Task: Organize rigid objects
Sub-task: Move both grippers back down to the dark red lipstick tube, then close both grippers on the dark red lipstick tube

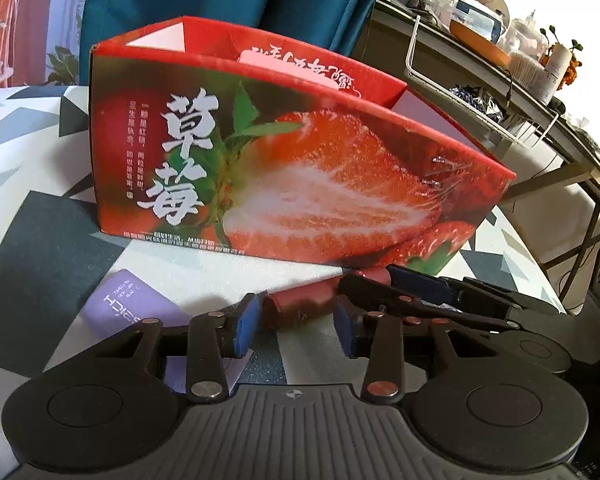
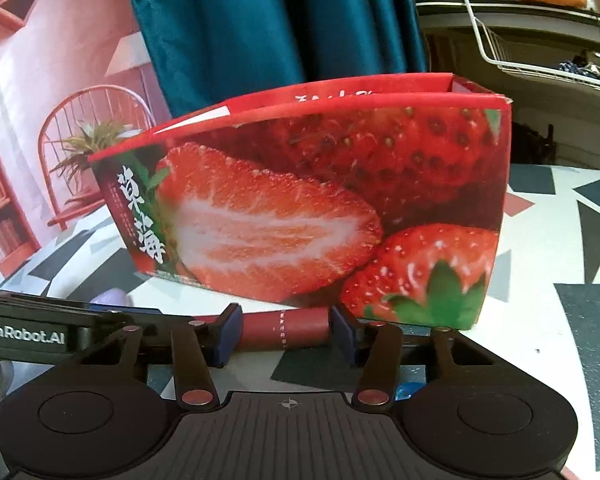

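Note:
A dark red tube (image 1: 300,304) (image 2: 288,328) lies on the patterned tablecloth just in front of a tall open strawberry-print box (image 1: 300,152) (image 2: 320,208). My left gripper (image 1: 296,324) is low over the cloth, and its blue pads hug the tube's capped end. My right gripper (image 2: 286,334) (image 1: 384,280) comes in from the right. The tube lies crosswise at its fingertips, and I see no pad pressing on it. A lavender carton (image 1: 136,304) (image 2: 112,296) lies left of the tube, partly under my left finger. The left gripper's body (image 2: 24,334) shows at the left edge of the right wrist view.
A pink item (image 1: 284,68) sticks up inside the box. Teal curtains (image 2: 260,20) hang behind it. A cluttered side desk with a white wire basket (image 1: 480,112) (image 2: 520,52) stands at the right. The table's edge (image 1: 560,220) curves away on the right.

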A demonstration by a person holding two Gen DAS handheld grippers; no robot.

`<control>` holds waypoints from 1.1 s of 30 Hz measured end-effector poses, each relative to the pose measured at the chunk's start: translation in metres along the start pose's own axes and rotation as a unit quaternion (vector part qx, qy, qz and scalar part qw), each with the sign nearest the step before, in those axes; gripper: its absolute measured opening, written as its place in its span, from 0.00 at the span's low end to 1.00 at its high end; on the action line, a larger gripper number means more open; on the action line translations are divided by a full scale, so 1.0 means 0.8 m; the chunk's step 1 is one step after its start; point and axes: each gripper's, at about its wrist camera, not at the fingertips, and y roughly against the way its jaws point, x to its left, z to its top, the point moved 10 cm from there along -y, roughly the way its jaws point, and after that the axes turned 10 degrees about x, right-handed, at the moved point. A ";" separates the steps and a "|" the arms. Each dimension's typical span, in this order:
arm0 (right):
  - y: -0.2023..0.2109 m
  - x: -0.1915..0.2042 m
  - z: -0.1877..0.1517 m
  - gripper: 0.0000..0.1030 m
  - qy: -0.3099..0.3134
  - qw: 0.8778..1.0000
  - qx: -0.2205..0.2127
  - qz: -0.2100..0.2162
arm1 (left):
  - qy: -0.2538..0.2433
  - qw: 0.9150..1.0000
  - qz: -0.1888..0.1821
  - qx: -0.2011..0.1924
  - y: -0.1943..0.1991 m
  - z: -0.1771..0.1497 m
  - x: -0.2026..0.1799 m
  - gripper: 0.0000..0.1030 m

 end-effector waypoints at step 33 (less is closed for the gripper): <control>0.055 0.005 0.002 0.39 -0.043 0.998 -0.009 0.033 | -0.023 0.999 -0.020 -0.018 0.034 -0.004 -0.022 0.38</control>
